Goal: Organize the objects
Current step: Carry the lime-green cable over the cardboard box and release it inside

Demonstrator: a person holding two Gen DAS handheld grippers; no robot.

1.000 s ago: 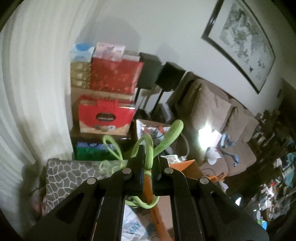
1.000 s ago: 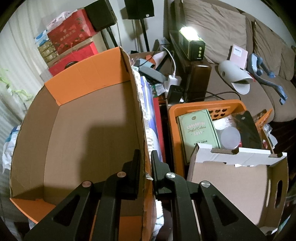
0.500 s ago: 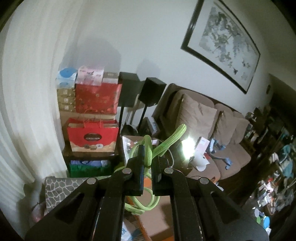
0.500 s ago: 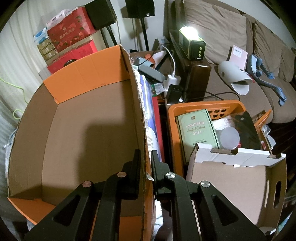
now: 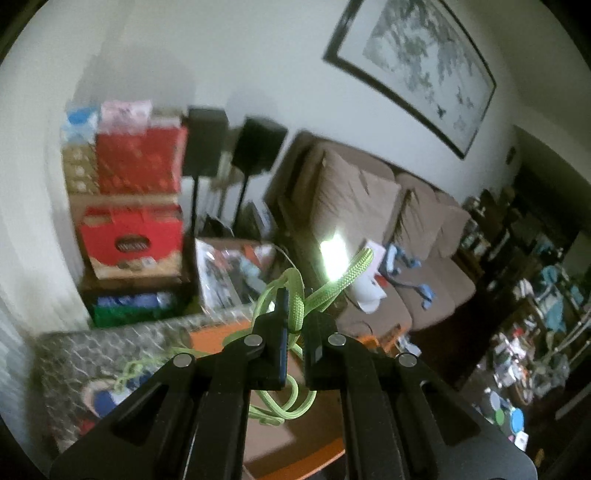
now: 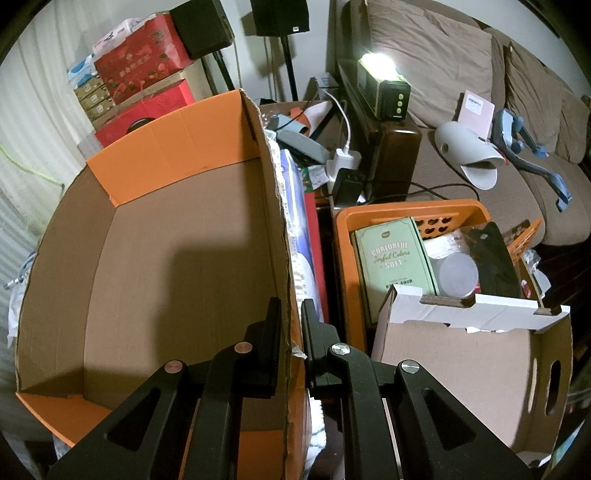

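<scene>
Where boxes crowd: sofa [image 5: 388, 236], framed picture [image 5: 417, 70].

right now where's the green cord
In the left wrist view, the green cord is pinched in the left gripper, dangling over the orange box.

One big brown-and-orange cardboard box [image 6: 177, 236], one white-rimmed cardboard box [image 6: 476, 362], one orange plastic basket [image 6: 410, 210], two black speakers [image 6: 201, 27] on stands, maybe three red gift boxes [image 6: 142, 55], partly hidden.
</scene>
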